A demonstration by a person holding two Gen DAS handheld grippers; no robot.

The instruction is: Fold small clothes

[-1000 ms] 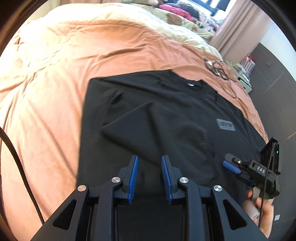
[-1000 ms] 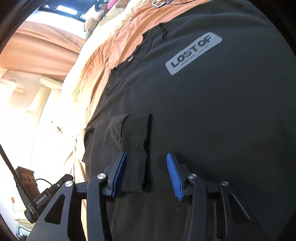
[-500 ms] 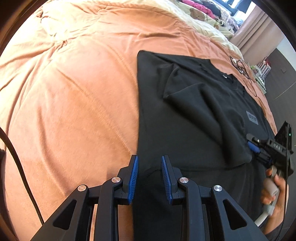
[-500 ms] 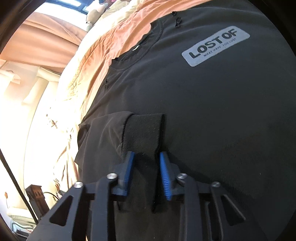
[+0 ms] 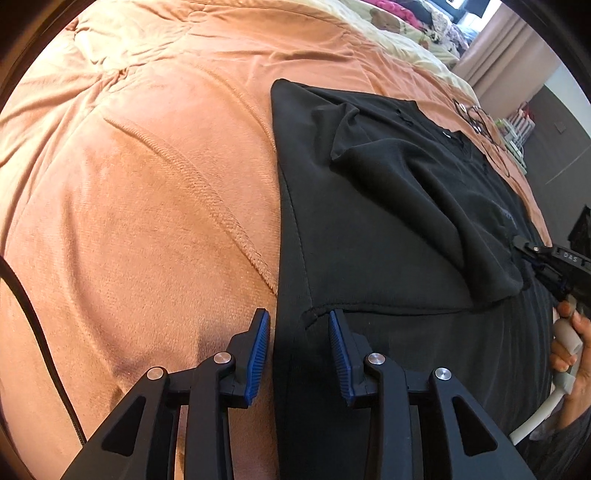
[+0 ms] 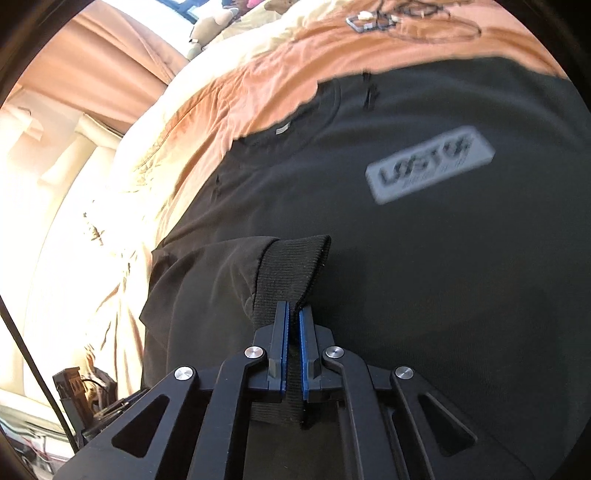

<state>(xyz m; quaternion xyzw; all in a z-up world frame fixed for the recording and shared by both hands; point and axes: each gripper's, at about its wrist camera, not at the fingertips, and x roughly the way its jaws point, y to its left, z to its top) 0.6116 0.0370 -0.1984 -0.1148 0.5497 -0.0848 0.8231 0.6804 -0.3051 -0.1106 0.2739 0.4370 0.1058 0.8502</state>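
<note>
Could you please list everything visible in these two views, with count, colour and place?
sweatshirt: one, black, spread flat on the blanket, a sleeve folded across its front
cuff: one, black ribbed, at the sleeve's end, pinched in the right tool
logo patch: one, grey, on the chest
blanket: one, orange, covering the bed
quilt: one, cream, beyond the blanket
cables: a tangle, dark, on the blanket past the collar
curtain: one, beige, far right
left tool: one, black with blue pads, jaws apart straddling the hem corner
right tool: one, black with blue pads, shut on the cuff
hand: one, at the right edge, holding the right tool
</note>
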